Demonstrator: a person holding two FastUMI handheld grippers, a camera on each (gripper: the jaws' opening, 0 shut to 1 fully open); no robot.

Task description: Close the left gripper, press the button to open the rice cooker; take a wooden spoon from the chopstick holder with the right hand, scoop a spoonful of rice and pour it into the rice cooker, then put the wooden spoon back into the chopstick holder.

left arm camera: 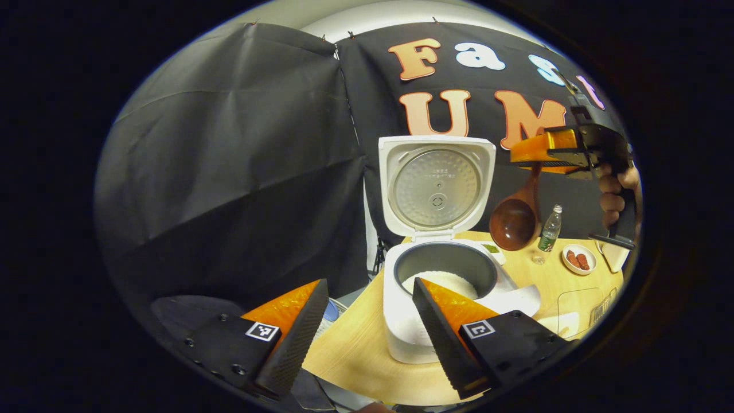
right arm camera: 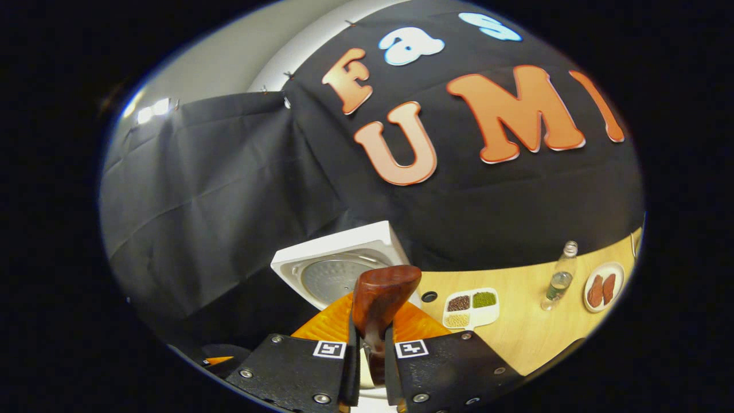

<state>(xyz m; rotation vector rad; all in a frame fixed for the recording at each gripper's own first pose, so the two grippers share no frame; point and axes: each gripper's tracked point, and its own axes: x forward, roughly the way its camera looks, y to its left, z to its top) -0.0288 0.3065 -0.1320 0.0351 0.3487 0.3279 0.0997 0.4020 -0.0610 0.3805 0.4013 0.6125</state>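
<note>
The rice cooker (left arm camera: 441, 287) stands with its lid (left arm camera: 437, 186) up, and in the left gripper view the pot's near wall is blocked by that gripper's own right-hand finger, so just a slice of the white rice (left arm camera: 444, 282) inside peeks through. The left gripper (left arm camera: 367, 327) hangs above the near edge of the wooden table (left arm camera: 355, 350), fingers spread wide, nothing between them, nothing touched. Over on the far side, the right gripper (left arm camera: 545, 154) is up high beside the lid, a hand (left arm camera: 616, 195) wrapped on its grip, partly cut off at the rim. From it the wooden spoon (left arm camera: 516, 218) dangles bowl-down, near the cooker's right side, above the table; whether any rice sits in the bowl is hard to make out. In the right gripper view, the right gripper (right arm camera: 371, 350) has its fingers drawn in narrow, both pressing the wooden spoon (right arm camera: 378, 301) by the handle, and the spoon's bulk hides much of the lid (right arm camera: 332, 267) behind it. Further right sit a divided dish of beans (right arm camera: 471, 307), a clear bottle (right arm camera: 559, 278) and a small plate (right arm camera: 602, 287), contents too small to name.
</note>
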